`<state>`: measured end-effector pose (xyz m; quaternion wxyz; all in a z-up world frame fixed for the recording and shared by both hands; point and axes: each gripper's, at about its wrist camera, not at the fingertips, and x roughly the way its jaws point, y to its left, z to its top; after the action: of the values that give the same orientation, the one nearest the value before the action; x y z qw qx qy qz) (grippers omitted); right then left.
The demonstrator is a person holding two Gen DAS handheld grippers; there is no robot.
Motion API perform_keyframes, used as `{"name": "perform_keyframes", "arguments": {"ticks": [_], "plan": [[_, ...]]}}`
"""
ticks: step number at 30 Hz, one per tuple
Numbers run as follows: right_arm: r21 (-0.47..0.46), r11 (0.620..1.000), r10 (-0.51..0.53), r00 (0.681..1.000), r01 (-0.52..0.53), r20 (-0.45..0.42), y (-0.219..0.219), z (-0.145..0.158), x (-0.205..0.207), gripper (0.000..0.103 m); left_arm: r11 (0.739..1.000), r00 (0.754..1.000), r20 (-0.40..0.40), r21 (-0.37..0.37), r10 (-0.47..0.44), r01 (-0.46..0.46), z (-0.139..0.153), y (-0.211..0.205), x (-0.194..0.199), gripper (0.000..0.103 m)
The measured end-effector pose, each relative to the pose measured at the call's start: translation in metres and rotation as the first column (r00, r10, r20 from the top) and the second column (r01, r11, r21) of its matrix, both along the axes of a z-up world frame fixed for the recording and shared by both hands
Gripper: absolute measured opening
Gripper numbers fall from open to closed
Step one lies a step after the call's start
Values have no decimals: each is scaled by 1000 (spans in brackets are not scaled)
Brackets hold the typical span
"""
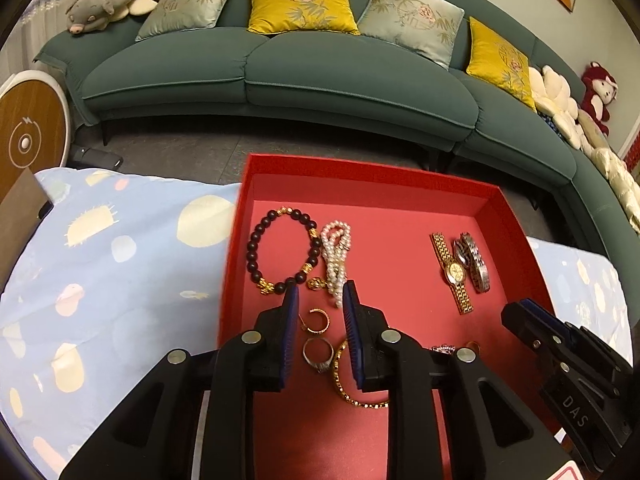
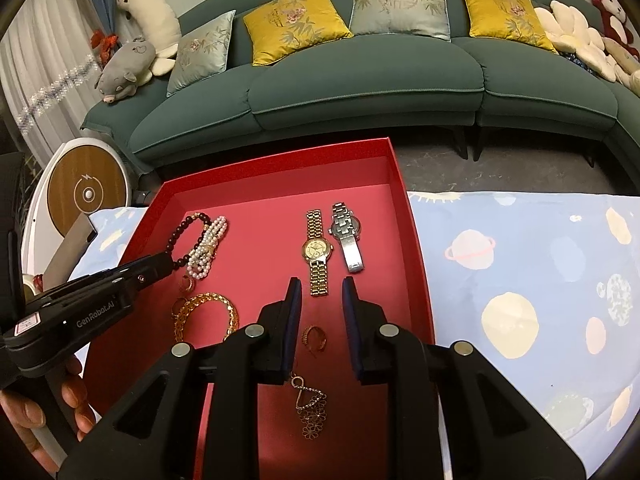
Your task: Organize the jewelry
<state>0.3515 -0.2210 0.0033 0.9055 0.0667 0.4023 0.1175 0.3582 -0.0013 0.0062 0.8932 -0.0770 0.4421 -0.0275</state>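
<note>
A red tray (image 1: pixel 516 216) (image 2: pixel 416 240) holds the jewelry. At its left lie a dark bead bracelet (image 1: pixel 256 240) (image 2: pixel 180 232) and a pearl bracelet (image 1: pixel 336 252) (image 2: pixel 208 248). A gold watch (image 1: pixel 452 272) (image 2: pixel 317 250) and a silver watch (image 1: pixel 474 260) (image 2: pixel 346 236) lie side by side. My left gripper (image 1: pixel 318 300) is open and empty above a gold ring (image 1: pixel 316 320), a silver ring (image 1: pixel 318 354) and a gold chain bracelet (image 1: pixel 352 396) (image 2: pixel 208 312). My right gripper (image 2: pixel 320 292) is open and empty above a gold ring (image 2: pixel 314 336) and a pendant (image 2: pixel 310 404).
The tray rests on a light blue patterned cloth (image 1: pixel 120 280) (image 2: pixel 520 280). A green sofa (image 1: pixel 280 72) (image 2: pixel 360 72) with cushions and soft toys stands behind. A round wooden device (image 1: pixel 28 128) (image 2: pixel 86 192) is at the left.
</note>
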Motion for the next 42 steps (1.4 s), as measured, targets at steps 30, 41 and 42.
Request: {"name": "perform_keyframes", "arguments": {"ticks": [30, 41, 42], "plan": [[-46, 998, -23, 984, 31, 174, 5, 122, -174, 57, 999, 987, 158, 45, 7, -14, 106, 11, -190, 48], [-18, 1000, -15, 987, 18, 162, 11, 114, -217, 63, 998, 988, 156, 55, -13, 4, 100, -1, -225, 48], [-23, 1000, -11, 987, 15, 158, 13, 112, -217, 63, 998, 987, 157, 67, -23, 12, 99, -4, -225, 48]]}}
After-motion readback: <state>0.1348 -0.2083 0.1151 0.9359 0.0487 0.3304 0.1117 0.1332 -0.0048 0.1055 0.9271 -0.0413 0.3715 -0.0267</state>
